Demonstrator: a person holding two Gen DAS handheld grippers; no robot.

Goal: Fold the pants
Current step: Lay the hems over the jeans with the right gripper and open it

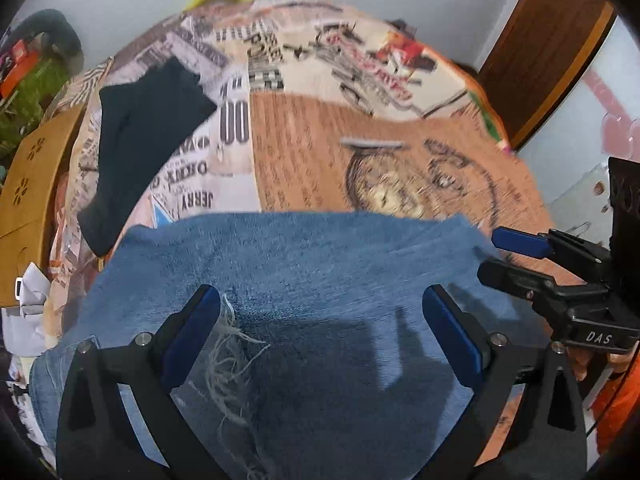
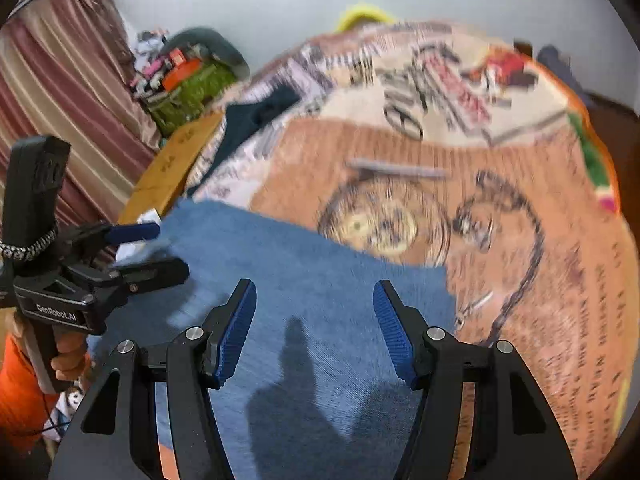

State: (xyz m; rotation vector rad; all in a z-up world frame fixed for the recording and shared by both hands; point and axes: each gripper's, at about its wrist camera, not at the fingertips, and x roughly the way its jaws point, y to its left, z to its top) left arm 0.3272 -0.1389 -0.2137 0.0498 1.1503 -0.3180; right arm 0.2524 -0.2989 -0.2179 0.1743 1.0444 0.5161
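We see the pants (image 1: 304,280) lying on the bedspread (image 1: 360,160) at its near edge, with both grippers above them: the left gripper (image 1: 320,332) over their left part and the right gripper (image 2: 314,328) over their right part, near their right edge. Behind the pants to the left, a second garment (image 1: 140,140) lies on the bedspread. A wooden board (image 1: 32,184) stands beside the bed's left edge, and a heap of things (image 2: 180,76) sits behind the board against the wall.
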